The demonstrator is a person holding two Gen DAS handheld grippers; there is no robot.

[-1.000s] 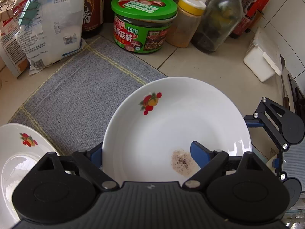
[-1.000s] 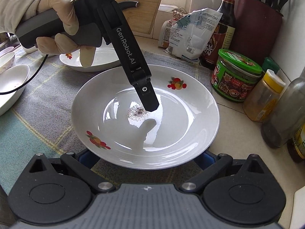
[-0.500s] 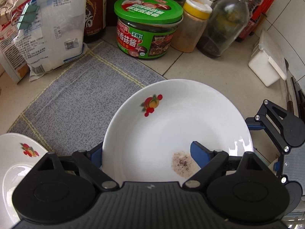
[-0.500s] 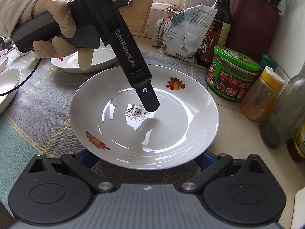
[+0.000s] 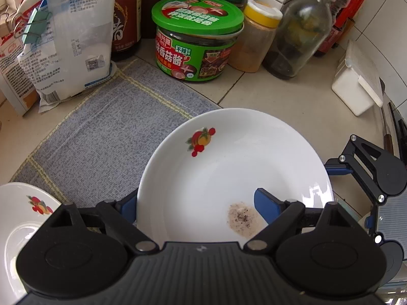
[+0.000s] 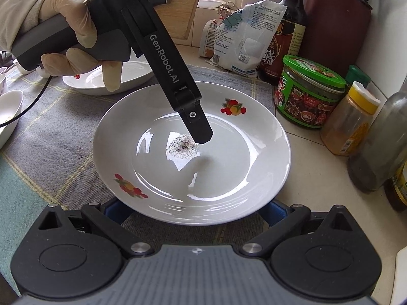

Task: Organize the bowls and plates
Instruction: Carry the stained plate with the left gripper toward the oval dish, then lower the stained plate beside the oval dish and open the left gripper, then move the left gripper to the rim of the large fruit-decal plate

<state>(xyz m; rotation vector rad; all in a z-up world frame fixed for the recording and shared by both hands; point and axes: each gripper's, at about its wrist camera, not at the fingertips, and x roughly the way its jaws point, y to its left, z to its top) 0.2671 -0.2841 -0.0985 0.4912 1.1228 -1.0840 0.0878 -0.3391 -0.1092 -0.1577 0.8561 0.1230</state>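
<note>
White plate [image 6: 241, 152] bears red-orange fruit motifs; grey cloth [image 5: 106, 137] has yellow stripes; jar [image 5: 195, 48] lid green.

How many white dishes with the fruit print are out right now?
2. One fruit-print plate sits gripped in the left claw, partly on the grey mat. A second fruit-print dish lies behind it on the mat. More may be out of view.

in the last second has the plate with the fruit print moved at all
Yes. In the left wrist view the plate, clamped by the left gripper, has moved nearer the green-lidded jar.
</note>
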